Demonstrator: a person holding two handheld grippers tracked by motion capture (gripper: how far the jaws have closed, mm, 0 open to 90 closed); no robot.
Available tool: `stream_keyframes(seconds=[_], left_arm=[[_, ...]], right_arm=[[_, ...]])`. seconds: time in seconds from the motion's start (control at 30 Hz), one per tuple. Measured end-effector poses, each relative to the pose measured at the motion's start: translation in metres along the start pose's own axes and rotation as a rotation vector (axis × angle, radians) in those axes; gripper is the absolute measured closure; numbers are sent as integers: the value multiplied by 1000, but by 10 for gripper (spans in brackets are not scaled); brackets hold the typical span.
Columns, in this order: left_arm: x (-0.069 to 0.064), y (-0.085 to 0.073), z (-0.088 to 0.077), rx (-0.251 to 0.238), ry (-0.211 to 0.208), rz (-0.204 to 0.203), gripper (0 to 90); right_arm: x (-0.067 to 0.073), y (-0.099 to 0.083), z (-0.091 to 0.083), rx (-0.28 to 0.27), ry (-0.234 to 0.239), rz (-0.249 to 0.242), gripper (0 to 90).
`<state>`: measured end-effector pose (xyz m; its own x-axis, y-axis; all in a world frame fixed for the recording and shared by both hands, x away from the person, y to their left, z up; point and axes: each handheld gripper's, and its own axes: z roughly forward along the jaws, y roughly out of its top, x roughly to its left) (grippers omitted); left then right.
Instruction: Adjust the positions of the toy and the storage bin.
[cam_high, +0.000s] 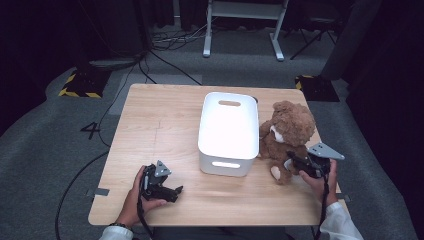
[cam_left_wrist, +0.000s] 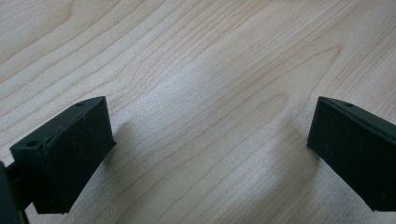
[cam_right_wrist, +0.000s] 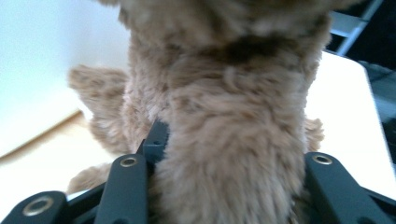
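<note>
A brown teddy bear (cam_high: 286, 132) sits upright on the wooden table (cam_high: 160, 125), just right of a white bin (cam_high: 205, 145). My right gripper (cam_high: 292, 162) comes at the bear's lower body from the front right. In the right gripper view the furry torso (cam_right_wrist: 233, 140) fills the gap between the jaws of my right gripper (cam_right_wrist: 229, 149), and one fingertip (cam_right_wrist: 156, 137) is sunk into the fur. My left gripper (cam_high: 175, 191) rests low over the table near the front left. Its jaws stand wide apart with only bare wood (cam_left_wrist: 210, 70) between them.
The white bin has handle slots and stands mid-table, and its wall (cam_right_wrist: 42, 70) shows bright at the left of the right gripper view. The table's right edge lies close behind the bear. Cables, a stand's legs and taped blocks lie on the grey floor beyond.
</note>
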<state>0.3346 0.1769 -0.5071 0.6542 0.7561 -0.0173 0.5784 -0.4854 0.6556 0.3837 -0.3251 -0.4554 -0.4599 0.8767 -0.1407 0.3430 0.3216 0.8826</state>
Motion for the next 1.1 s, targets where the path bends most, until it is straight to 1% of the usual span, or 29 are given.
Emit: stream_keyframes(seconds=[0.07,0.1,0.2,0.23,0.27,0.3,0.37,0.4,0.43,0.5,0.67,0.73,0.83,0.9,0.93,0.97,1.0,1.03,1.07,1.1], left_arm=[[0,0,0,0,0,0,2],[0,0,0,0,0,0,2],[0,0,0,0,0,0,2],[0,0,0,0,0,0,2],[0,0,0,0,0,0,2],[0,0,0,0,0,0,2],[0,0,0,0,0,0,2],[0,0,0,0,0,0,2],[0,0,0,0,0,0,2],[0,0,0,0,0,0,3],[0,0,0,0,0,0,3],[0,0,0,0,1,0,2],[0,0,0,-2,3,-3,3],[-1,0,1,-6,7,-8,4],[-1,1,1,-6,8,-9,34],[-2,3,1,-16,9,-18,97],[-3,5,1,-27,11,-14,97],[-3,7,0,-41,-6,-14,203],[-3,9,-1,-52,-19,-17,194],[-3,13,-2,-51,-18,-14,194]], right_arm=[[-2,-1,-5,-8,40,-4,537],[-2,-1,-6,-11,46,-4,536],[-5,-1,-12,-17,105,9,525],[-5,-1,-13,-19,118,11,528],[-5,-1,-15,-20,127,11,553],[-4,-1,-16,-16,130,7,575],[0,0,-18,5,123,-26,601],[2,0,-18,10,121,-34,612],[6,-1,-19,15,128,-32,623],[7,-2,-19,17,131,-33,624],[14,-2,-19,16,177,-17,626],[16,-2,-18,18,179,-22,624],[17,-2,-18,15,185,-17,621],[18,-1,-17,13,179,-20,621],[17,-1,-16,13,179,-18,621],[17,-1,-16,13,179,-18,621],[17,-1,-16,13,179,-18,621],[17,-1,-16,13,179,-18,621],[16,-1,-16,13,176,-18,621],[16,-1,-16,13,176,-18,621]])
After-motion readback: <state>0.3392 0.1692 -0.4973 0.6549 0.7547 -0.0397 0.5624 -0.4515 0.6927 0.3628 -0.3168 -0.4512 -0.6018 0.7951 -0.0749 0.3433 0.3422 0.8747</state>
